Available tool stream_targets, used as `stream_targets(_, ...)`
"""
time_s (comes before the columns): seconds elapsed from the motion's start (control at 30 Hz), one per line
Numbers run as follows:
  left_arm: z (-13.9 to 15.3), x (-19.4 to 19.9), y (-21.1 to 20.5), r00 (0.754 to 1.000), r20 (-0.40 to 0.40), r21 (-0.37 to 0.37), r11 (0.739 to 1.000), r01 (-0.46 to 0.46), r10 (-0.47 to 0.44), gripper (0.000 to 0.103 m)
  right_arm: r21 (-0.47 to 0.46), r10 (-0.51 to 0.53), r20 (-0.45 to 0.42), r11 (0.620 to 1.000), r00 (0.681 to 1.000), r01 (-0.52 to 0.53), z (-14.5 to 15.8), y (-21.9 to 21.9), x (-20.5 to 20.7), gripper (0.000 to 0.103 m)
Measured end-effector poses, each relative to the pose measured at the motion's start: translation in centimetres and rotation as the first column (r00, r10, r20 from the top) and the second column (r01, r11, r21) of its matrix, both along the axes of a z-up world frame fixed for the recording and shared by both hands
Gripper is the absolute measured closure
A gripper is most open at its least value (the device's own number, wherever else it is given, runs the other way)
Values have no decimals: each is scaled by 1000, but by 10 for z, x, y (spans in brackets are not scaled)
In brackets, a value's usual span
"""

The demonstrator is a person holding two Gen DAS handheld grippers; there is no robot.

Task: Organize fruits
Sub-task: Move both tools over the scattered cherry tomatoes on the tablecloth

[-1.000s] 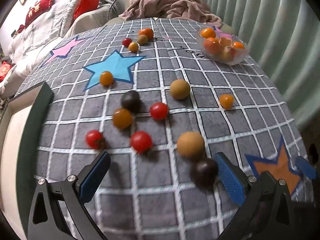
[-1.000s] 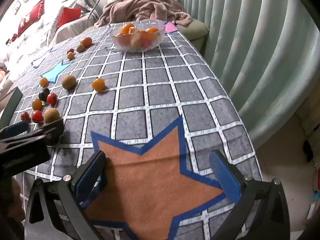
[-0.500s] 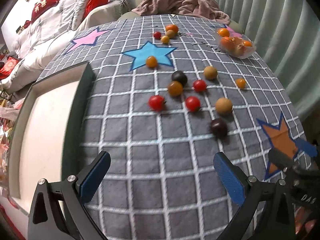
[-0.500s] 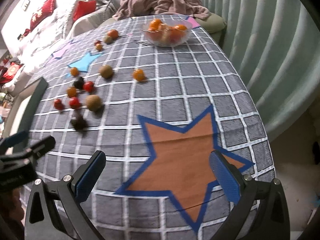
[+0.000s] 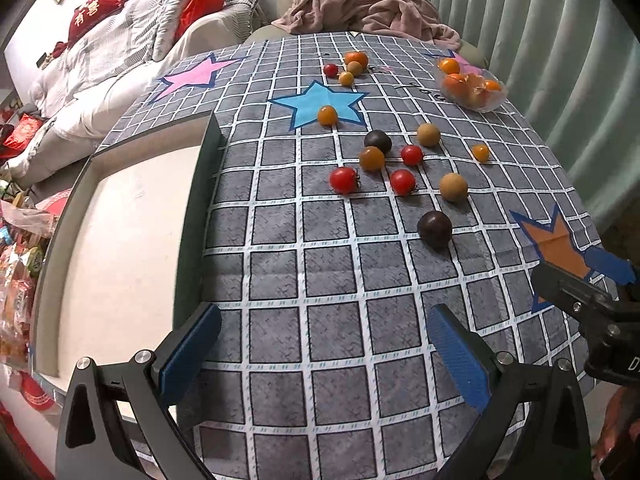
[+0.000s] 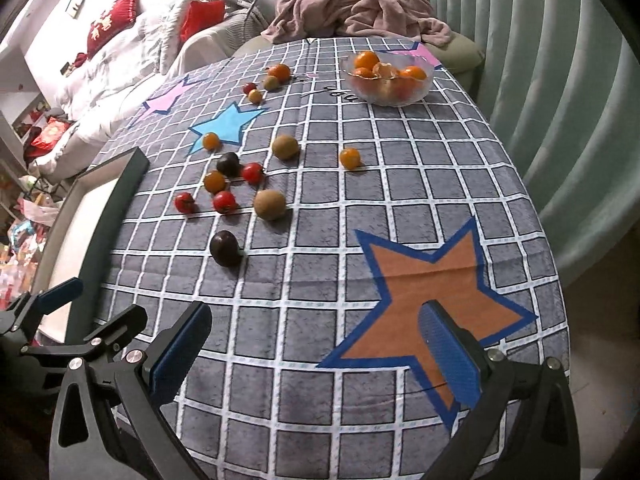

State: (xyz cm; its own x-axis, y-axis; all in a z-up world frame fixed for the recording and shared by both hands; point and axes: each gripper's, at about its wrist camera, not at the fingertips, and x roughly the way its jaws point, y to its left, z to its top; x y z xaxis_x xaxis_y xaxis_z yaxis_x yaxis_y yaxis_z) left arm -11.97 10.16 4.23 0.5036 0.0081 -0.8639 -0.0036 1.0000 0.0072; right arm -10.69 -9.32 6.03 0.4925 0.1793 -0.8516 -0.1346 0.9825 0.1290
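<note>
Several small fruits lie loose on the grey checked tablecloth: red tomatoes, orange ones, tan round fruits and dark plums, the nearest plum also in the right wrist view. A glass bowl of oranges stands at the far right. My left gripper is open and empty above the near cloth, well short of the fruits. My right gripper is open and empty beside the orange star.
A dark-rimmed tray with a white inside lies at the table's left. A further fruit group sits at the far end. A sofa with a pink blanket is behind, curtains to the right.
Both grippers have pulled back toward the near table edge; the fruits now look farther away and the tray has come into view. Both stay open and empty.
</note>
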Motion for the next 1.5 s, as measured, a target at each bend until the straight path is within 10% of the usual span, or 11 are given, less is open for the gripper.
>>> stream_targets(1.5, -10, 22, 1, 999, -50, 48, 999, -19, 21, 0, 33, -27, -38, 999, 999, 28, -13, -15, 9, 0)
